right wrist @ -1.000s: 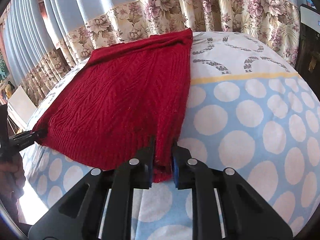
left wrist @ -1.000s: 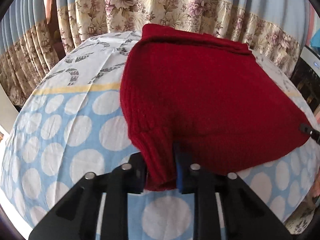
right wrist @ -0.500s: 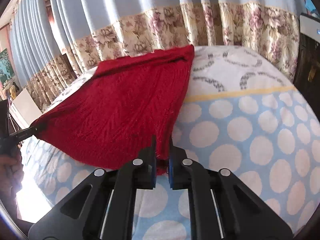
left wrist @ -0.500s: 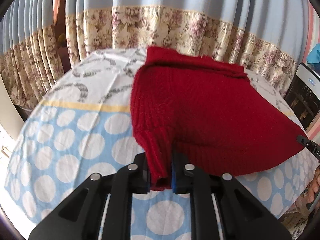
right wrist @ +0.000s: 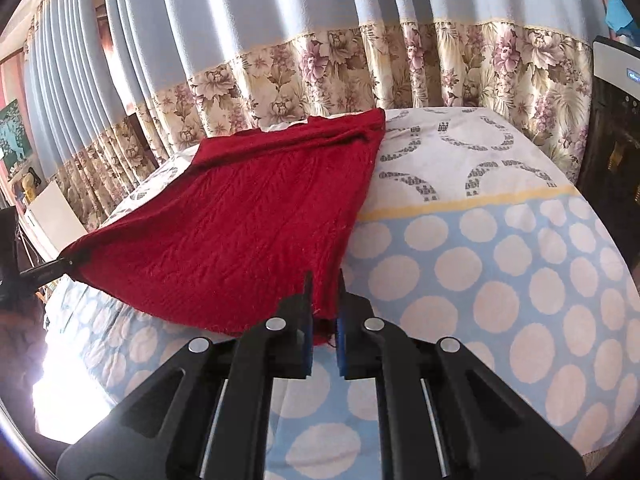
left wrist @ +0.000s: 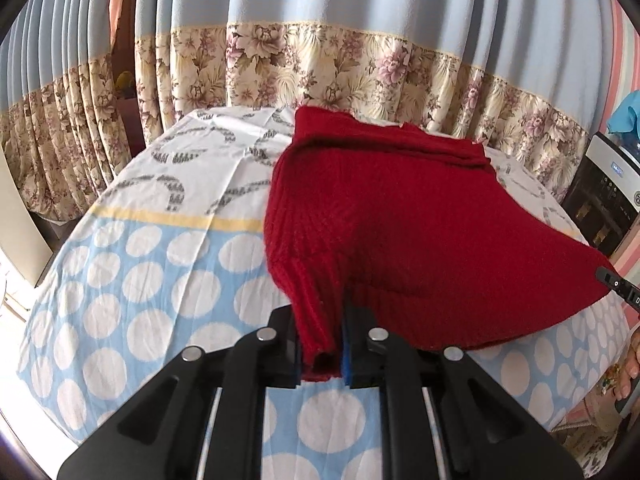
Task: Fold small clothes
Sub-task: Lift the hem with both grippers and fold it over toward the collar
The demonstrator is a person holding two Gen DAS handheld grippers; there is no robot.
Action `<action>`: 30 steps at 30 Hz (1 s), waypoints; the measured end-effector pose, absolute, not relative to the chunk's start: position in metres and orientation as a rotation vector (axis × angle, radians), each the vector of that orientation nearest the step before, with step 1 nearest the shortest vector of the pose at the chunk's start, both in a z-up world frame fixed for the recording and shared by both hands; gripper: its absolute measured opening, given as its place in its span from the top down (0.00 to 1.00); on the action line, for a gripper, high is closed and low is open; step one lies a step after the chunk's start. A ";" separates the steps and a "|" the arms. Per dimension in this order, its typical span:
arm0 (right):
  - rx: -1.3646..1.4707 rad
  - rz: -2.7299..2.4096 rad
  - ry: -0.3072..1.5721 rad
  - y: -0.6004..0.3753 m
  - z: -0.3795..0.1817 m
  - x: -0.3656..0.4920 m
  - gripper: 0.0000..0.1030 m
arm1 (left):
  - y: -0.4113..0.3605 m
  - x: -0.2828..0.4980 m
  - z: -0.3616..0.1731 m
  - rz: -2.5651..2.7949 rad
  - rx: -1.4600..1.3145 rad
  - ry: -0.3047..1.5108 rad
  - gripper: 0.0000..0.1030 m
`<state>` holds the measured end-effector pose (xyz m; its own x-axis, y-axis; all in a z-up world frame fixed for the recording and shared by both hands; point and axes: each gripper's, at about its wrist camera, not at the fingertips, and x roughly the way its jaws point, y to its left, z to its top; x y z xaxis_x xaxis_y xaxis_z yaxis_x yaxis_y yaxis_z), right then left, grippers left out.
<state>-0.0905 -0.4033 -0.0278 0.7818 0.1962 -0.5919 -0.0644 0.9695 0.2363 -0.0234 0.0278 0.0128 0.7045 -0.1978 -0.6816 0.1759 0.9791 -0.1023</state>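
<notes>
1. The red sweater (left wrist: 400, 216) lies on the dotted sheet (left wrist: 152, 280) spread over a surface that may be a tabletop or a bed. Its near hem is raised off the sheet; its far end rests near the floral curtain (left wrist: 320, 68).
2. The left hand-held gripper (left wrist: 320, 360) is clenched on the ribbed corner of the sweater's near hem.
3. The right hand-held gripper (right wrist: 323, 336) is clenched on the other near corner of the sweater (right wrist: 248, 232).
4. The step in hand looks like carrying the near hem toward the sweater's far end. To do it well, both corners should travel level and together, keeping the hem taut so the fold lands straight, and neither grip should loosen until the hem lies on the sweater.
5. Only the left view shows the thick ribbed band and fingers (left wrist: 628, 372) beside the sweater's right corner.
6. Only the right view shows the sweater's knit pattern and its straight side edge.
</notes>
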 end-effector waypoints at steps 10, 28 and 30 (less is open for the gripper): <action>0.214 0.168 0.632 -0.411 0.006 -0.028 0.92 | 0.019 0.043 0.047 -0.224 -0.032 0.711 0.87; 0.212 0.131 0.598 -0.432 0.043 0.121 0.91 | -0.013 0.198 0.071 -0.187 -0.011 0.672 0.87; 0.207 0.126 0.600 -0.432 0.043 0.128 0.91 | -0.014 0.206 0.070 -0.182 -0.011 0.677 0.87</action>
<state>0.1283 -0.4319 0.0434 0.8186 0.1772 -0.5464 -0.0572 0.9716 0.2295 0.2055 -0.0139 0.0695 0.7640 -0.1713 -0.6221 0.1641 0.9840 -0.0695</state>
